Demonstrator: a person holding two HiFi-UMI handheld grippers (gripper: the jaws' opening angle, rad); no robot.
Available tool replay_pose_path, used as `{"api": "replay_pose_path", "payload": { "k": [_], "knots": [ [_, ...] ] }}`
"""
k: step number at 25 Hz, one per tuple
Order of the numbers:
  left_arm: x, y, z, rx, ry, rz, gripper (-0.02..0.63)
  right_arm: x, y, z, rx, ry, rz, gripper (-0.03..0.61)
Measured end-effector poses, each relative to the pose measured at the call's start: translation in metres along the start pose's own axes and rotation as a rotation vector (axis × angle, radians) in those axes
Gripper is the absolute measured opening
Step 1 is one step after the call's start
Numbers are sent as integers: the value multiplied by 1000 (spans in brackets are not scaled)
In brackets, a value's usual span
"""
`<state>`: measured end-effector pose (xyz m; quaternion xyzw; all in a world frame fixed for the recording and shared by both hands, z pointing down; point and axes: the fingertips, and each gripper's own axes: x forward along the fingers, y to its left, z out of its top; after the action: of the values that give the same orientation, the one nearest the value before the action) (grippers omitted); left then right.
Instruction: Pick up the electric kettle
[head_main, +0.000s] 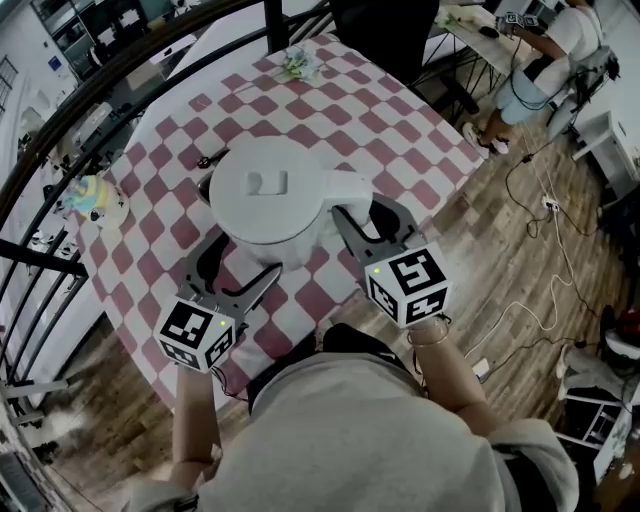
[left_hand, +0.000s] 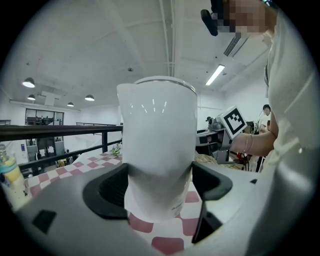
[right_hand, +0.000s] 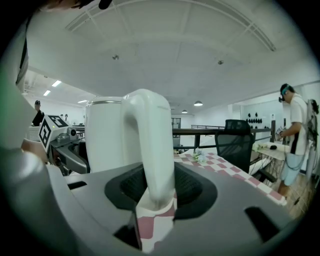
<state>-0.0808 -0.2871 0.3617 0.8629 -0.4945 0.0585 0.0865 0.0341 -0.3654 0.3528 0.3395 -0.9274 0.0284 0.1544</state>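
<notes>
White electric kettle (head_main: 270, 190) stands upright near the front edge of the red-and-white checked tablecloth (head_main: 330, 110), its lid shut and a small tab at the lid's middle. The body is plain, glossy and roughly cylindrical. A thick looped handle (right_hand: 152, 145) juts out on my right side. The lower body sits between the 2 jaws of my left gripper (left_hand: 157, 185), touching both pads. The foot of the handle sits between the 2 jaws of my right gripper (right_hand: 155, 187), pads against it. Whether the base rests on the cloth I cannot tell.
</notes>
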Motion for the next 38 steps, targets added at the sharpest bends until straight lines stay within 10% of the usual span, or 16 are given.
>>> {"api": "replay_pose_path", "payload": {
  "k": [38],
  "knots": [
    [-5, -15, -4, -27, 3, 7, 410, -13, 0, -16, 85, -26, -18, 149]
  ]
}}
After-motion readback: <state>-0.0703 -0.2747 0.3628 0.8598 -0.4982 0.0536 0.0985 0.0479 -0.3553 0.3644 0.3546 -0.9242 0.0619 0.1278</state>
